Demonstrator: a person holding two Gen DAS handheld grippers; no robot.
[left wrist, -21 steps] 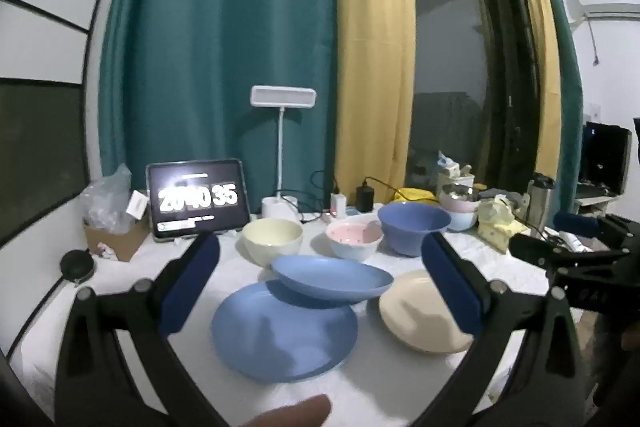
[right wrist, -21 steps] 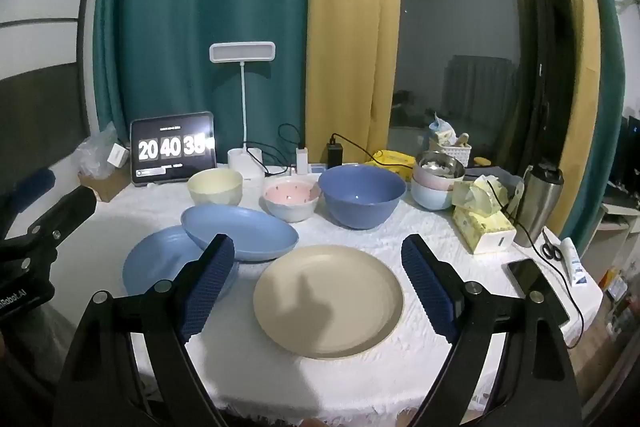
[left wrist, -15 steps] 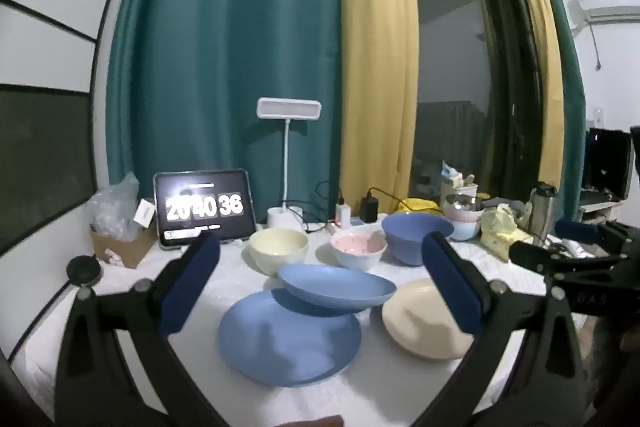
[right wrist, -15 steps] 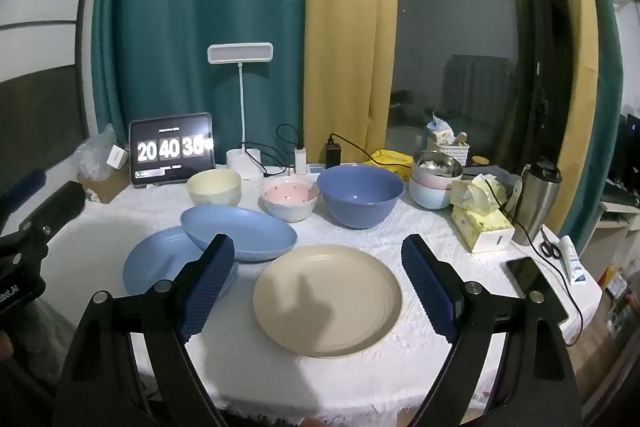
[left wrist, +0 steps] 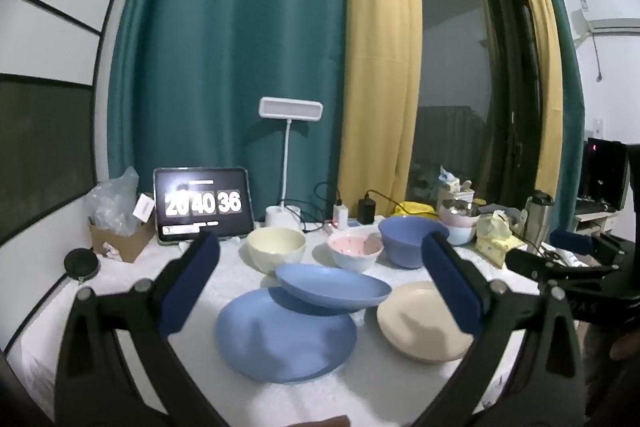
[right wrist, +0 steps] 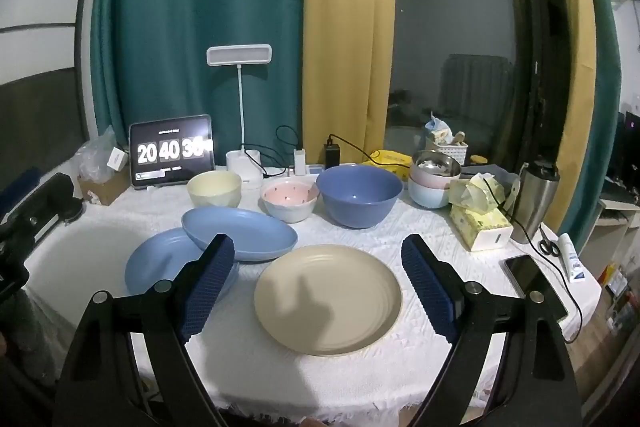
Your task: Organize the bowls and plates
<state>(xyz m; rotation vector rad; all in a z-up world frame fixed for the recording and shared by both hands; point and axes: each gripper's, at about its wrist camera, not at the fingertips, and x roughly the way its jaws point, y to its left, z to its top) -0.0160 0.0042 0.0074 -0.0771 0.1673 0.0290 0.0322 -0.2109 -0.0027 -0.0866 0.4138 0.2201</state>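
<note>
Blue-padded left gripper (left wrist: 318, 269) now a little higher, jaws wide as before.

place: a lived-in home room | cues: teal and yellow curtains (right wrist: 248, 7) hanging before a dark window | desk (right wrist: 360, 367) wearing a white cloth, carrying a tablet clock (right wrist: 171, 150), lamp (right wrist: 239, 55), tissue box (right wrist: 480, 227), flask (right wrist: 534, 199) | air conditioner (left wrist: 608, 27) sitting high on the wall
</note>
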